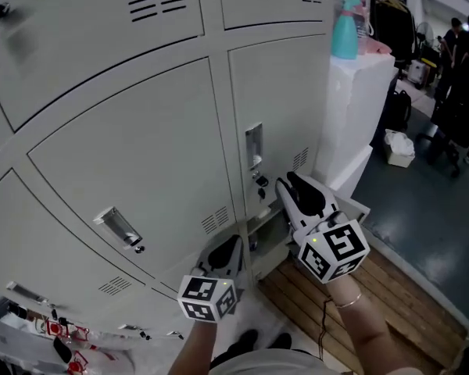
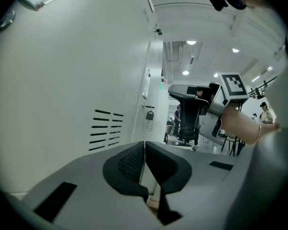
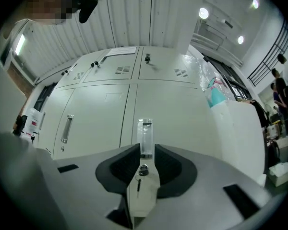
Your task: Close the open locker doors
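Nearly done: right gripper, jaws half apart and holding nothing, sits at the lock of the door, which looks just ajar at its lower edge. Left gripper, jaws together, hangs empty below. Other lockers look shut.

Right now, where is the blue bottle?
In the head view the bottle stands at the upper right, on the white block just right of the lockers.
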Demonstrator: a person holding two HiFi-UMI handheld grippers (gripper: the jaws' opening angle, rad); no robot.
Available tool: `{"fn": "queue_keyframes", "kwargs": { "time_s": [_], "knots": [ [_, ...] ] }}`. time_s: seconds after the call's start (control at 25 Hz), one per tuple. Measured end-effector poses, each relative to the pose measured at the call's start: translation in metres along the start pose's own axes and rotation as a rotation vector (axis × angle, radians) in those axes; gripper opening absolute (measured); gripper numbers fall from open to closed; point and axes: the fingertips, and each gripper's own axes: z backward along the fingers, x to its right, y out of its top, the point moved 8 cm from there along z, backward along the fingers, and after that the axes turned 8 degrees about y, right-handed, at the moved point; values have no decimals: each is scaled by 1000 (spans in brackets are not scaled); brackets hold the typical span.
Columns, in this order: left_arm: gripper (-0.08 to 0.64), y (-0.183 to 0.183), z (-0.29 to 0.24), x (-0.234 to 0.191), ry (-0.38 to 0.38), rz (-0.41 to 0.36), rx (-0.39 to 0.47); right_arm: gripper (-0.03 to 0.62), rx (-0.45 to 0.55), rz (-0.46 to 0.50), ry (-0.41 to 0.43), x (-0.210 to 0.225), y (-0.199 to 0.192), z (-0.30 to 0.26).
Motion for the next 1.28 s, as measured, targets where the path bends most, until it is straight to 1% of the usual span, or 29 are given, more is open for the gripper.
{"fn": "queue_keyframes", "kwargs": {
  "time_s": [0.12,0.24,0.52,0.6,0.76,0.88,1.0,1.16,1.28],
  "knots": [
    [23,-4,-13,15,-48,-4,-11,80,-27,-4,-81,19,-8,31],
    [23,-9,-28,32,-106,-9,-23,80,-53,-13,-191,41,-18,68],
    [23,-23,-64,77,-230,-28,-68,80,-164,-68,-438,92,-56,156],
    [23,-28,-75,91,-265,-43,-82,80,-191,-90,-492,104,-67,176],
    [22,-40,-93,116,-317,-50,-116,80,-254,-122,-571,125,-93,207],
    [23,-50,-107,133,-345,-49,-141,80,-274,-149,-621,142,-116,225],
    [23,-60,-120,143,-350,-43,-171,80,-268,-189,-651,159,-135,234],
    [23,-73,-134,153,-338,-38,-207,89,-266,-248,-626,181,-153,235],
    [22,-81,-143,156,-327,-38,-230,125,-262,-280,-578,197,-162,230]
  ]
}}
